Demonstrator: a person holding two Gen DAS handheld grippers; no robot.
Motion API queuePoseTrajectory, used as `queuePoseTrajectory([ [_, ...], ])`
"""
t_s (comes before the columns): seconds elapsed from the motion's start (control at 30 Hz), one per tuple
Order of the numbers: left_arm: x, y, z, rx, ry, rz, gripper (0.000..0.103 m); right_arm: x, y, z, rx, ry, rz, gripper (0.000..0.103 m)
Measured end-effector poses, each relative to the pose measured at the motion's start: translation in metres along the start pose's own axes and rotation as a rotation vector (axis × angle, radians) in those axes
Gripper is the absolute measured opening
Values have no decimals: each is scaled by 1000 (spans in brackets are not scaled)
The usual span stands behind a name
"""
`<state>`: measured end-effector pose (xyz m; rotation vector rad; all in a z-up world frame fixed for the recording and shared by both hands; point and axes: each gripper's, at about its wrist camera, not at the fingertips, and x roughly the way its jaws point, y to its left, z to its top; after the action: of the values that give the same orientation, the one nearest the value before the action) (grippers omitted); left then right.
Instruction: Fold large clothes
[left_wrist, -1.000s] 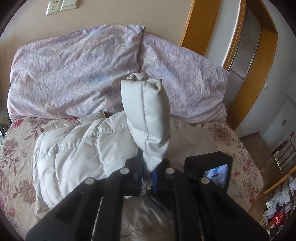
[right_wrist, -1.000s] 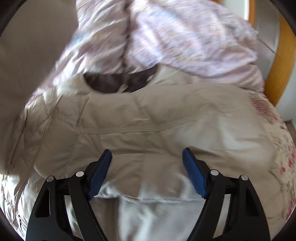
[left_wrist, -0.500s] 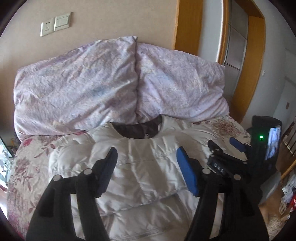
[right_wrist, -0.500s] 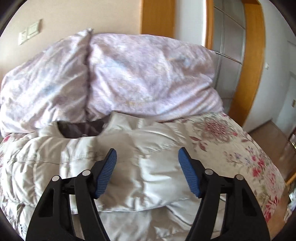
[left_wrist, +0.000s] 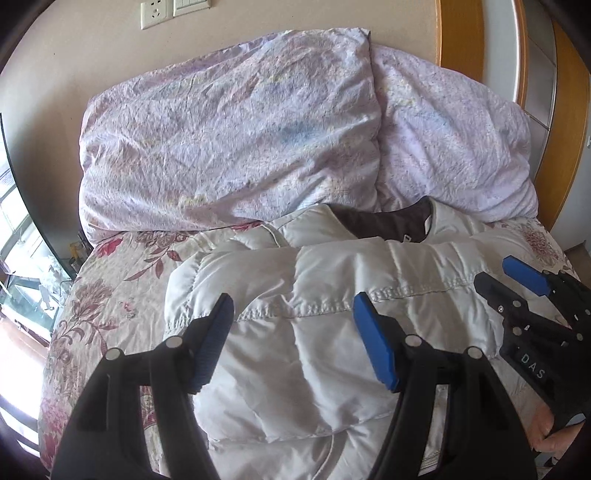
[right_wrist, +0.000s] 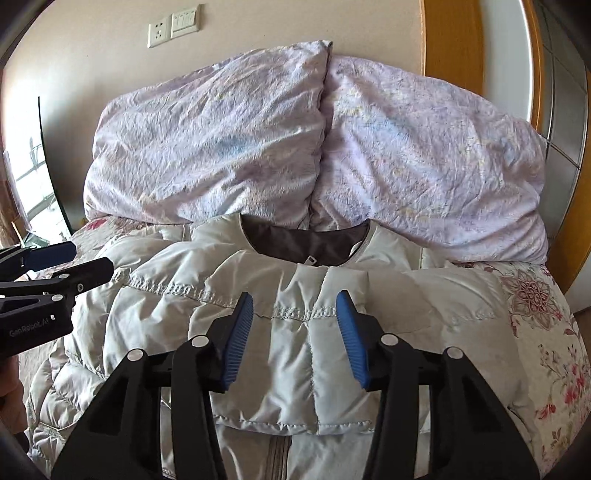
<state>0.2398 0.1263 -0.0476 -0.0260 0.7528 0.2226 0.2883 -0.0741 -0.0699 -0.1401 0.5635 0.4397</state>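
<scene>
A white quilted down jacket (left_wrist: 317, 314) lies on the bed with its sleeves folded across the chest and its dark collar lining (left_wrist: 384, 221) toward the pillows. It also shows in the right wrist view (right_wrist: 295, 332). My left gripper (left_wrist: 295, 339) is open and empty, above the jacket's left part. My right gripper (right_wrist: 295, 332) is open and empty, above the folded sleeves. The right gripper shows at the right edge of the left wrist view (left_wrist: 532, 295). The left gripper shows at the left edge of the right wrist view (right_wrist: 48, 266).
Two lilac pillows (left_wrist: 236, 133) (right_wrist: 424, 155) lean on the wall behind the jacket. A floral bedsheet (left_wrist: 103, 295) covers the bed. A wooden door frame (right_wrist: 450, 44) stands at the right. A wall socket (left_wrist: 155, 11) is above the pillows.
One second ago my left gripper was shut on a sleeve held upright. It has let go and the sleeve now lies across the jacket. Both grippers have drawn back from the jacket.
</scene>
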Motion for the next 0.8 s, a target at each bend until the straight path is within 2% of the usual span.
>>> queuePoseTrajectory([
  [0.07, 11, 2, -4, -1, 17, 17, 71, 19, -1, -7, -25, 60, -32, 49],
  [0.13, 25, 4, -9, -2, 46, 30, 71, 58, -10, -25, -47, 203, -125, 48],
  [0.2, 39, 6, -15, -7, 83, 32, 71, 74, -25, -41, -2, 210, -101, 50],
  [0.4, 54, 8, -21, -23, 110, 28, 73, 80, -29, -43, 21, 236, -83, 51],
  [0.5, 48, 9, -23, -28, 109, 15, 73, 84, -39, -41, 64, 248, -36, 52],
  [0.57, 39, 11, -26, -19, 104, 7, 78, 83, -44, -38, 80, 268, 2, 55],
  [0.7, 5, 22, -40, 18, 38, 17, 91, 60, -73, -34, 222, 356, 171, 74],
  [0.77, -10, 33, -49, 29, 33, 17, 93, 36, -87, -35, 258, 352, 219, 79],
  [0.8, -17, 39, -54, 24, 39, 1, 93, 19, -96, -36, 262, 344, 226, 84],
])
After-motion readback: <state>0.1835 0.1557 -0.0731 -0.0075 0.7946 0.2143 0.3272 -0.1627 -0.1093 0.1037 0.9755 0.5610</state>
